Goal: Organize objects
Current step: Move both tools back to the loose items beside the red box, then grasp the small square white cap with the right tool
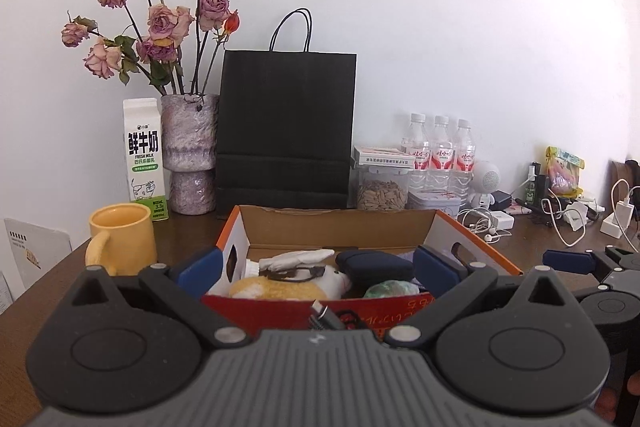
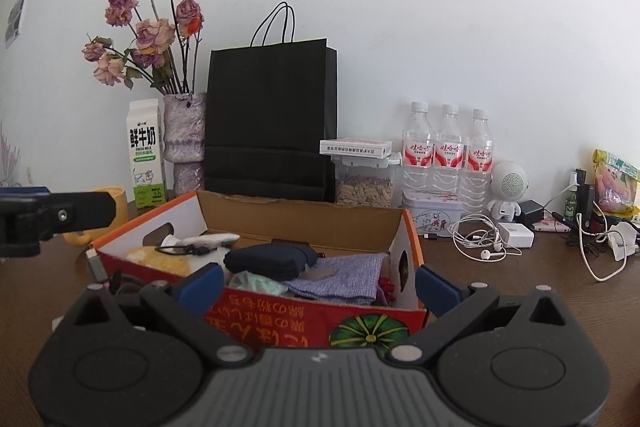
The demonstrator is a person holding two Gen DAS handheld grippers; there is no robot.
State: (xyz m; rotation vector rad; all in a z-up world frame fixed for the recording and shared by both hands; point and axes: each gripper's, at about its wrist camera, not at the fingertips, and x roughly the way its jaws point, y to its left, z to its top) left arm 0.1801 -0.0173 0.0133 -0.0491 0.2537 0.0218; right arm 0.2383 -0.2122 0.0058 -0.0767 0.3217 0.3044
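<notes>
Clutter along the white wall, left to right: milk carton point(image 1: 144, 159), vase of dried roses point(image 1: 191, 155), black paper bag point(image 1: 286, 131), clear jar of seeds point(image 2: 364, 185) with a flat white box point(image 2: 356, 147) on its lid, three water bottles point(image 2: 448, 151), white round-headed robot figure point(image 2: 508, 189), then chargers and tangled white earphones point(image 2: 478, 241). Yellow mug point(image 1: 122, 241) stands just left of the cardboard box point(image 1: 336, 223), which sits mid-table on the brown tabletop point(image 2: 540, 279), directly ahead of both grippers. Box holds a yellow-and-white plush toy point(image 1: 280, 281), dark pouch point(image 2: 268, 259), lilac cloth point(image 2: 340, 279), pale green item point(image 1: 390, 289). Left gripper point(image 1: 318, 269): blue-padded jaws spread wide, straddling the box's near wall, nothing held; contact with the box cannot be judged. Right gripper point(image 2: 318, 283): jaws likewise wide apart, empty, at the box's near right corner. Carton reads "鲜牛奶 FRESH MILK", "3.3g". Box front carries inverted orange characters and a green pumpkin graphic; bottle labels red, script not legible.
</notes>
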